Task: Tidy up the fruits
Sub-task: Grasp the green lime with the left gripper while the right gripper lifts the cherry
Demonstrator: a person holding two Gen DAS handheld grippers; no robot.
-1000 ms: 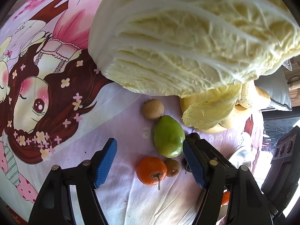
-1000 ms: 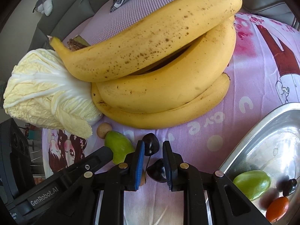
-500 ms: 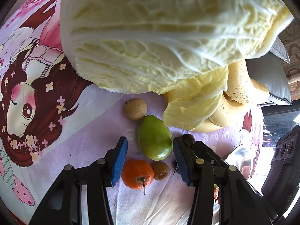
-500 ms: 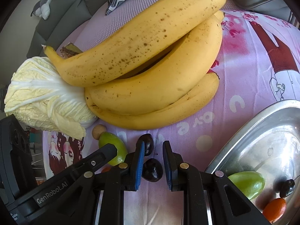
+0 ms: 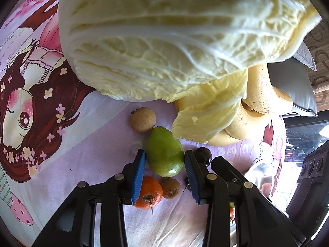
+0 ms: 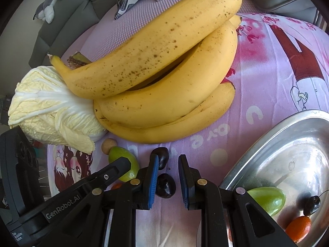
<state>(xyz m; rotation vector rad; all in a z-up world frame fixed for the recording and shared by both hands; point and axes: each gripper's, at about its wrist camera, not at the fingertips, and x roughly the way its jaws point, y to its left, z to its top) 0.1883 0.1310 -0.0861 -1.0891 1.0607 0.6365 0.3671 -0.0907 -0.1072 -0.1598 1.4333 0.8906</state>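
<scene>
A green mango-like fruit [image 5: 164,153] lies on the pink cartoon cloth between the blue pads of my left gripper [image 5: 165,164], which closely flank it; contact is unclear. Below it lie an orange [image 5: 148,192] and a small brown fruit [image 5: 170,188]; another brown fruit [image 5: 142,119] lies above. My right gripper [image 6: 168,178] is open around a dark cherry [image 6: 165,185] without touching it; a second dark cherry [image 6: 161,157] lies just beyond. The green fruit also shows in the right wrist view [image 6: 123,162]. A steel tray [image 6: 273,144] at right holds a green fruit [image 6: 267,199], an orange fruit [image 6: 298,227] and a cherry [image 6: 312,202].
A big napa cabbage [image 5: 164,41] fills the top of the left wrist view, overhanging the fruits. A bunch of bananas [image 6: 164,72] lies beside it. Grey cushions [image 6: 61,20], a patterned pillow and a plush toy sit behind.
My left gripper has moved forward and narrowed around the green fruit. My right gripper has opened a little wider, and the cherry now sits loose between its pads.
</scene>
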